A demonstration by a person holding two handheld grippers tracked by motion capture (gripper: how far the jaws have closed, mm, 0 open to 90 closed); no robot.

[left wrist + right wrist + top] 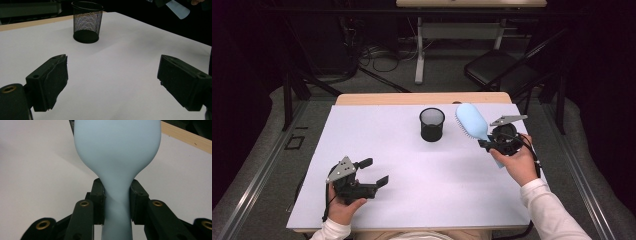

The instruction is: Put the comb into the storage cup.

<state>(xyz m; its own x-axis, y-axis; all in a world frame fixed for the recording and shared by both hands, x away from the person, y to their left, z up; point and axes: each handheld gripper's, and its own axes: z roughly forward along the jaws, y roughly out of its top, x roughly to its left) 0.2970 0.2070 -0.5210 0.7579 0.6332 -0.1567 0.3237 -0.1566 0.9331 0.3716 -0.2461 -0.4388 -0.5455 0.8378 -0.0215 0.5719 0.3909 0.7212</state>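
A light blue hairbrush [472, 121] is held off the table at the right, its head pointing toward the far edge. My right gripper [490, 143] is shut on the brush's neck [117, 195], with both pads pressed against it from either side. A black mesh cup [432, 124] stands upright near the middle of the far side, just left of the brush head. My left gripper [374, 171] rests at the near left, open, with nothing between its fingers [50, 82]. The cup [87, 22] stands ahead of it, and the brush handle's end [178, 8] shows at the top right.
A white sheet [412, 170] covers the table, whose wooden edge [422, 98] shows at the far side. Behind the table are a folding chair [497, 67], a desk leg and cables on the floor.
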